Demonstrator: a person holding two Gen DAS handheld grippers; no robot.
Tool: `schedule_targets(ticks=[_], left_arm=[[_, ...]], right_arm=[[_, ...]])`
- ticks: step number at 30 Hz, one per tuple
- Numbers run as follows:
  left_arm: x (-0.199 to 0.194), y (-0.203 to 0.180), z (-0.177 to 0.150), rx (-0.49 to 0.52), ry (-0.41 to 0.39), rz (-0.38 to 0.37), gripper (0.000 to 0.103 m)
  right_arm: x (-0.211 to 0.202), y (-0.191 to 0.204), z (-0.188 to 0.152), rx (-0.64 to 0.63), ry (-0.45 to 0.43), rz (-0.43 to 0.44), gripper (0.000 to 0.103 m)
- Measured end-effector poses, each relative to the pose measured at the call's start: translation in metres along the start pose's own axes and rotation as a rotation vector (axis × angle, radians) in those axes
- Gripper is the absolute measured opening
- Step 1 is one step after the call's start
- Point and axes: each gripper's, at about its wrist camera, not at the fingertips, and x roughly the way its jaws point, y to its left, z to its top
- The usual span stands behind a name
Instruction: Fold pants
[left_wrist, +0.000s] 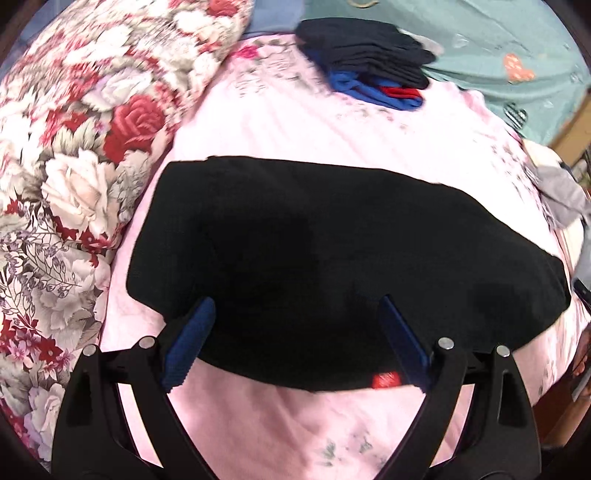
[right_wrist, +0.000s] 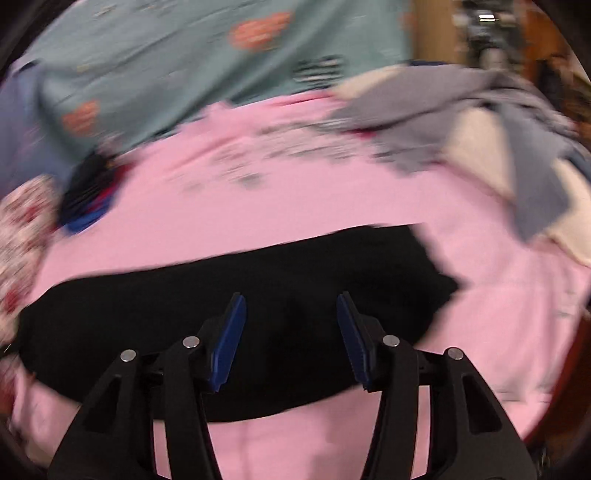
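Black pants (left_wrist: 332, 258) lie folded flat on the pink bedsheet (left_wrist: 295, 125), with a small red label (left_wrist: 386, 379) at their near edge. My left gripper (left_wrist: 297, 306) is open, hovering over the near edge of the pants with nothing between its blue pads. In the right wrist view the same pants (right_wrist: 184, 317) stretch across the sheet (right_wrist: 295, 206). My right gripper (right_wrist: 291, 301) is open and empty above their near right part. That view is motion-blurred.
A floral pillow (left_wrist: 74, 166) lies at the left. A stack of folded dark, blue and red clothes (left_wrist: 373, 77) sits at the back. A teal blanket (left_wrist: 498, 44) lies beyond. Loose grey and cream garments (right_wrist: 480, 122) lie at the right.
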Motion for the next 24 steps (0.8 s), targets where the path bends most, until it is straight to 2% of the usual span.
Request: schedule_targets(ticks=[3, 5, 7, 10, 18, 24], left_arm=[[-0.002, -0.008, -0.006, 0.036, -0.007, 0.008, 0.091], [-0.002, -0.013, -0.011, 0.074, -0.002, 0.006, 0.091], [-0.001, -0.019, -0.017, 0.123, 0.001, 0.003, 0.091], [0.002, -0.024, -0.022, 0.159, 0.016, -0.011, 0.091], [0.010, -0.026, -0.027, 0.177, 0.055, -0.032, 0.091], [0.025, -0.036, -0.030, 0.227, 0.081, 0.000, 0.091]], right_arm=[[0.021, 0.051, -0.015, -0.141, 0.083, 0.161, 0.052], [0.036, 0.090, -0.030, -0.252, 0.170, 0.285, 0.052], [0.042, 0.122, -0.041, -0.360, 0.212, 0.329, 0.052], [0.046, 0.143, -0.054, -0.487, 0.222, 0.296, 0.052], [0.045, 0.140, -0.066, -0.573, 0.256, 0.253, 0.052], [0.055, 0.149, -0.069, -0.622, 0.253, 0.226, 0.052]])
